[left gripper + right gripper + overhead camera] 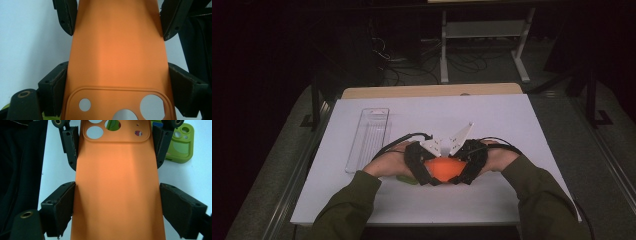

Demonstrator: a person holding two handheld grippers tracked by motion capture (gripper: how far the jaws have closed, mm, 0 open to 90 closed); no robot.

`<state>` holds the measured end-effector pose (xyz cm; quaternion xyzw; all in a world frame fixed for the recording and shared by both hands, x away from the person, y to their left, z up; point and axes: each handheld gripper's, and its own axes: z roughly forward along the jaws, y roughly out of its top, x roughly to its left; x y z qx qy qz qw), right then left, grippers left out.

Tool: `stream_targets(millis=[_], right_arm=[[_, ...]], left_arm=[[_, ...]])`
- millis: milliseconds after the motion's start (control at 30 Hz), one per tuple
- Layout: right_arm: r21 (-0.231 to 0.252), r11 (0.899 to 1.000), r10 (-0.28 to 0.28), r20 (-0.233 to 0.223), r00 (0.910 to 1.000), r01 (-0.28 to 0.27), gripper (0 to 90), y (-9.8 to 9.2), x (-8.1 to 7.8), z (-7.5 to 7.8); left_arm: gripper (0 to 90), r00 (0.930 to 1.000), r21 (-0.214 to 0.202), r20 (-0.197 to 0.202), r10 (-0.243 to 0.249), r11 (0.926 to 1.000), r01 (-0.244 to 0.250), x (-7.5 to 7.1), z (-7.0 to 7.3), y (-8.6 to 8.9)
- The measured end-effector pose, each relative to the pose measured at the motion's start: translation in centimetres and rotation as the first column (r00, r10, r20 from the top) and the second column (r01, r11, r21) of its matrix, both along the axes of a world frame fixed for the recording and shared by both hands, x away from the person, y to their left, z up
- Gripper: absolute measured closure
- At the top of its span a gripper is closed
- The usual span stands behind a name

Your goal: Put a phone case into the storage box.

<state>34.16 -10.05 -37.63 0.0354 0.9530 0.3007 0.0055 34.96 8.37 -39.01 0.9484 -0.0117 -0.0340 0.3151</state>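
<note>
Dark room, cables on the floor behind; a white table top [512, 130] carries a clear plastic tray [368, 140] at the left. We hold the orange phone case [443, 170] just above the near part of the table, between both tools. The left gripper [428, 172] has its jaws closed on the camera-cutout end; in the left gripper view the pads [60, 86] press the case's two long edges. The right gripper [461, 172] clamps the plain end the same way, its pads [65, 205] against the edges. The long axis runs left to right across the table, the cutouts toward our left hand, and the case bows upward in the middle. A green phone case [183, 143] lies on the table just beside the left gripper. We judge the step to be a two-handed hold or flex of the case. Next move calls for both grips staying even, or the soft case may slip out.
</note>
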Motion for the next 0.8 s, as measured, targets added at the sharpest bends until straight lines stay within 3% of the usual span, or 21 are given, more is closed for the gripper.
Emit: stream_targets(millis=[100,200,367,400,467,567,633,733,800], right_arm=[[0.009,1.0,0.002,-0.005,1.0,-0.002,14.9,-0.1,0.1,0.0],[0.034,0.999,-0.012,-0.011,0.9999,0.012,14.1,-0.4,0.2,-0.1],[0.056,0.996,-0.074,-0.015,0.9971,0.075,10.1,-1.2,0.5,-0.1],[0.062,0.994,-0.086,-0.006,0.9963,0.086,8.9,-1.4,0.6,-0.1],[0.057,0.989,-0.134,-0.022,0.9908,0.135,7.8,-2.0,0.5,0.0],[0.079,0.98,-0.18,-0.028,0.9832,0.182,7.3,-2.8,0.7,0.1],[0.1,0.973,-0.207,-0.009,0.9784,0.207,6.6,-3.3,0.9,0.2],[0.121,0.954,-0.274,-0.015,0.9616,0.274,6.2,-4.1,1.1,0.1],[0.145,0.933,-0.33,-0.023,0.9438,0.33,6.2,-4.6,1.1,0.1]], left_arm=[[15.6,0.9997,-0.013,-0.024,0.01,0.9999,-0.01,0.0,0.0,0.0],[15.7,0.9997,-0.018,-0.014,0.019,0.9996,-0.019,0.2,0.2,0.2],[15.7,0.9972,-0.024,-0.016,0.073,0.997,-0.073,0.3,0.3,0.4],[15.7,0.9975,-0.003,-0.003,0.071,0.9975,-0.071,0.5,0.4,0.5],[15.7,0.9936,-0.01,-0.018,0.112,0.9937,-0.112,0.5,0.2,0.7],[15.7,0.9866,-0.01,-0.022,0.162,0.9867,-0.162,0.6,0.0,1.0],[15.7,0.9817,-0.008,-0.032,0.188,0.9821,-0.188,0.7,-0.2,1.1],[15.7,0.9771,0.0,-0.035,0.21,0.9777,-0.21,0.8,-0.3,1.2],[15.7,0.9726,0.005,-0.032,0.23,0.9731,-0.23,0.8,-0.3,1.3]])
